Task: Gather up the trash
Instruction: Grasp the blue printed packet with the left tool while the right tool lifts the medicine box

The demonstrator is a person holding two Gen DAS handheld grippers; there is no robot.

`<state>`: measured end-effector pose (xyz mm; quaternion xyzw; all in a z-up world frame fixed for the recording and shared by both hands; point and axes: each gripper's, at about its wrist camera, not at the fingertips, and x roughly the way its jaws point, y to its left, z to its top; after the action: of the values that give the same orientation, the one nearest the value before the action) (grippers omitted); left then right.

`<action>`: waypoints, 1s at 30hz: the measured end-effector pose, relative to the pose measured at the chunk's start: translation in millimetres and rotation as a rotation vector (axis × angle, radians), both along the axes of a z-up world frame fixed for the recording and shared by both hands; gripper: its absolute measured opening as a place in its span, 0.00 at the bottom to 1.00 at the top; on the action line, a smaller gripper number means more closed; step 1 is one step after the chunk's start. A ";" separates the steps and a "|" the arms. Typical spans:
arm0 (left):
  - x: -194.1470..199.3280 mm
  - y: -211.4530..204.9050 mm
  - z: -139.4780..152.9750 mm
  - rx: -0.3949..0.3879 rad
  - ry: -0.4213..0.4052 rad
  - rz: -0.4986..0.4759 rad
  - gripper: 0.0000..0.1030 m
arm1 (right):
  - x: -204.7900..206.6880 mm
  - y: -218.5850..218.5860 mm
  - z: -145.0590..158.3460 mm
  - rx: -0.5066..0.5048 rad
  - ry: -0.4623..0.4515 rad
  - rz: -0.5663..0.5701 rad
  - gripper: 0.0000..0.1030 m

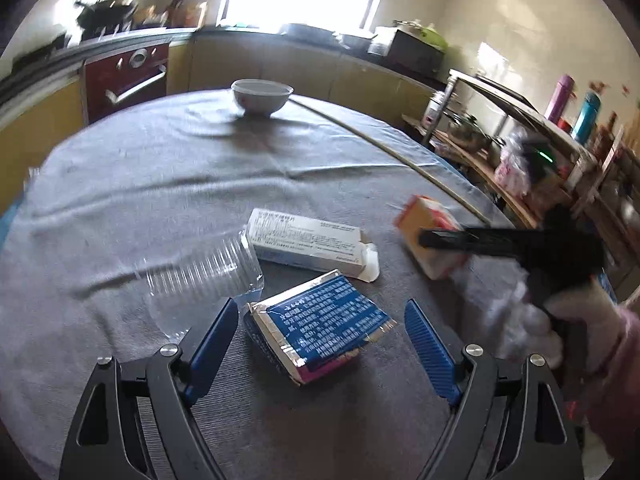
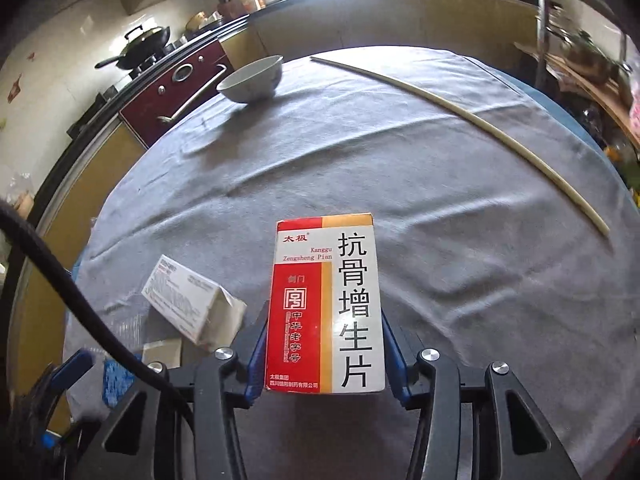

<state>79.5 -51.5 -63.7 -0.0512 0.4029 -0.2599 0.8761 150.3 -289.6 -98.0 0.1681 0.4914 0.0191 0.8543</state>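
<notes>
We had the red, white and orange cardboard medicine box (image 2: pixel 326 304) clamped between the blue pads of the right gripper (image 2: pixel 324 354), lifted clear of the grey cloth-covered round table (image 2: pixel 440 208). Our left gripper (image 1: pixel 322 344) stood wide apart and held nothing, poised over the blue foil sachet (image 1: pixel 320 330) lying flat on the cloth between its fingers.

We judged the step in hand to be carrying the first piece of trash away while lining up the second. No bin showed in either view, so the next move called for finding one, or else lowering the left fingers to either side of the sachet and closing on its thin edges; being flat, it could slip.

More trash lay just beyond the sachet: a long white and pale-blue carton (image 1: pixel 310 246) with an open flap, and to its left a clear ribbed plastic cup (image 1: pixel 200 280) on its side. A white ceramic bowl (image 1: pixel 262 96) sat at the far edge, and a thin pale stick (image 2: pixel 460 128) lay along the far right. Kitchen counters, a dark red oven (image 1: pixel 126 80) and a bright window ringed the room.
</notes>
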 end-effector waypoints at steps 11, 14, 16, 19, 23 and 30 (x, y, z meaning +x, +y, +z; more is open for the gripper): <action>-16.0 -26.3 -6.7 -0.141 0.114 -0.038 0.82 | -68.0 -33.0 10.6 0.081 -0.072 -0.048 0.50; -39.6 -41.6 0.4 -0.123 0.103 -0.100 0.83 | -83.0 -43.6 14.5 0.079 -0.091 -0.059 0.50; -52.3 -46.0 7.7 -0.069 0.064 -0.116 0.83 | -92.9 -50.3 17.5 0.076 -0.102 -0.057 0.50; -57.9 -45.4 19.7 -0.001 -0.004 -0.102 0.83 | -111.1 -63.2 20.7 0.082 -0.117 -0.068 0.50; -44.1 -50.1 33.6 0.104 -0.104 -0.097 0.83 | -135.0 -76.2 18.5 0.100 -0.123 -0.089 0.50; -11.1 -81.5 19.0 0.278 -0.103 -0.340 0.83 | -167.6 -88.0 9.7 0.142 -0.102 -0.114 0.50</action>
<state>68.4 -133.0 -44.8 0.1519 0.3922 -0.3481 0.8378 -17.3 -377.6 -88.3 0.2548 0.4344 0.0138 0.8638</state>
